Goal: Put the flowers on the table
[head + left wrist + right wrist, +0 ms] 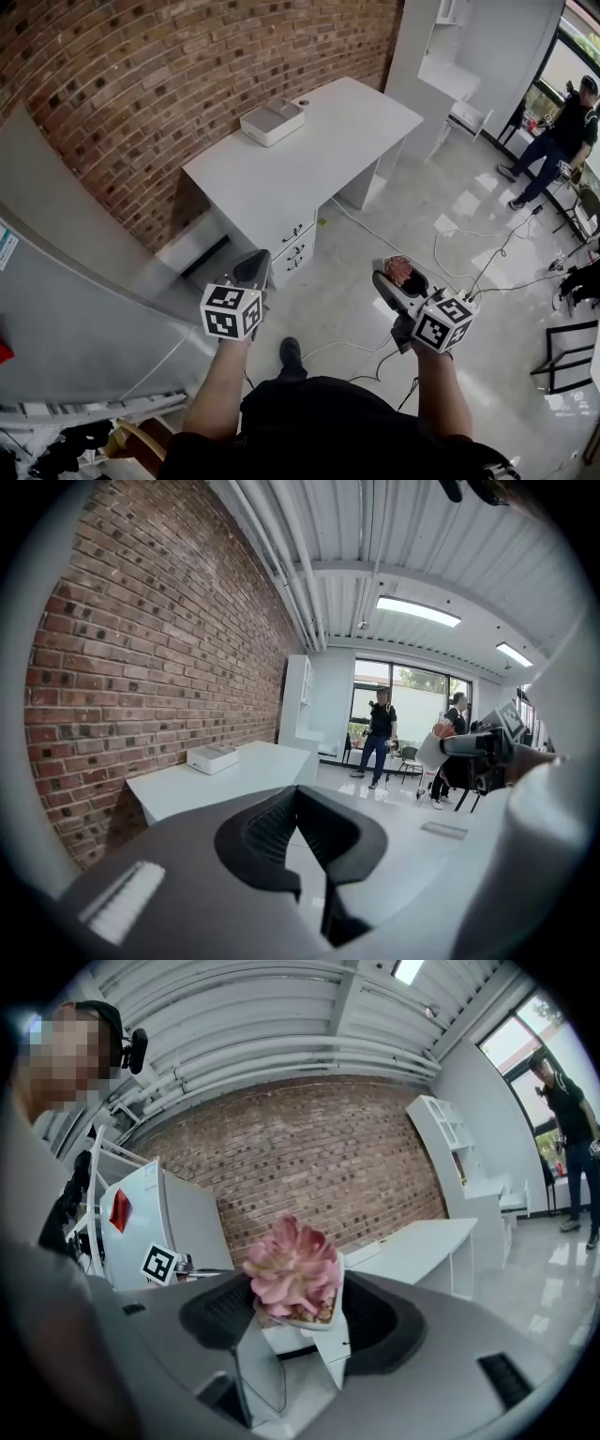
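Left arm: bare forearm rises from the lower centre of the head view. The left gripper [251,272] is over the floor [375,319], near the drawers [295,246].
Left tongs: tips closed together, nothing between them (its own view shows this).
Right arm: forearm rises at lower right, with the right gripper [404,279] right of centre, over the floor.
Right tongs: clamped on the flower's white pot.
Flower: pink flower [292,1272], upright between the right jaws, well apart from the table.
Table: white table [319,159] at upper centre, against the brick wall [187,66]. A white box [272,121] sits near its wall-side edge.
In the way: cables [450,248] lie on the floor right of the table. A person [562,141] stands at upper right.
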`<state>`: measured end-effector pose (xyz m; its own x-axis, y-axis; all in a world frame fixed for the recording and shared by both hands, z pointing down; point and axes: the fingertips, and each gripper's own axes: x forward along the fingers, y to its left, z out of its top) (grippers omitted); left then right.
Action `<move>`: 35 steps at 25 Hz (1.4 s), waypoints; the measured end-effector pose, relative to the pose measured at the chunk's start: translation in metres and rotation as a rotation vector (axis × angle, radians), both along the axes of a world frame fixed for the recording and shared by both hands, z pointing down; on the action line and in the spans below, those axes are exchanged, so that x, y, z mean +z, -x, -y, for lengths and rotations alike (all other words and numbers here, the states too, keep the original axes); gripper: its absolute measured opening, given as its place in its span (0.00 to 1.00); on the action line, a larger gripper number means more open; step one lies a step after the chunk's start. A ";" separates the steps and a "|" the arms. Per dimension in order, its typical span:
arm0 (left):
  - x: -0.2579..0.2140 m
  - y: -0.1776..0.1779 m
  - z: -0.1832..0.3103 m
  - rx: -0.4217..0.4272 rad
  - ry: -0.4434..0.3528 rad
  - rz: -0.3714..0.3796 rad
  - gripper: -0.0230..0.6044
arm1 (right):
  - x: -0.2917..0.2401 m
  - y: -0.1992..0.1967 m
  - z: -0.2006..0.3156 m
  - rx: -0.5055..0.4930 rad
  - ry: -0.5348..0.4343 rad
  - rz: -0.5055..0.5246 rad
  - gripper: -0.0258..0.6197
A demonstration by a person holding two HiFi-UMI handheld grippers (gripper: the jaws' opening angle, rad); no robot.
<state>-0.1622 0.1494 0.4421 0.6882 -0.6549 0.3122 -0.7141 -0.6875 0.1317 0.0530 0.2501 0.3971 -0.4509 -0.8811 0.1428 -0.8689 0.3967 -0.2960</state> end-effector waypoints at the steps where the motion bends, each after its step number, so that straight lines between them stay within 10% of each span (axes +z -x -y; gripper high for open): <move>1: 0.001 0.002 0.011 0.003 0.001 -0.001 0.05 | 0.001 0.004 0.012 -0.004 0.005 -0.002 0.46; 23: 0.007 0.054 0.148 0.038 0.028 -0.032 0.05 | 0.005 0.075 0.163 -0.026 0.057 -0.007 0.46; 35: 0.020 0.023 0.197 0.042 0.058 -0.002 0.05 | 0.020 0.034 0.215 -0.008 0.059 0.051 0.46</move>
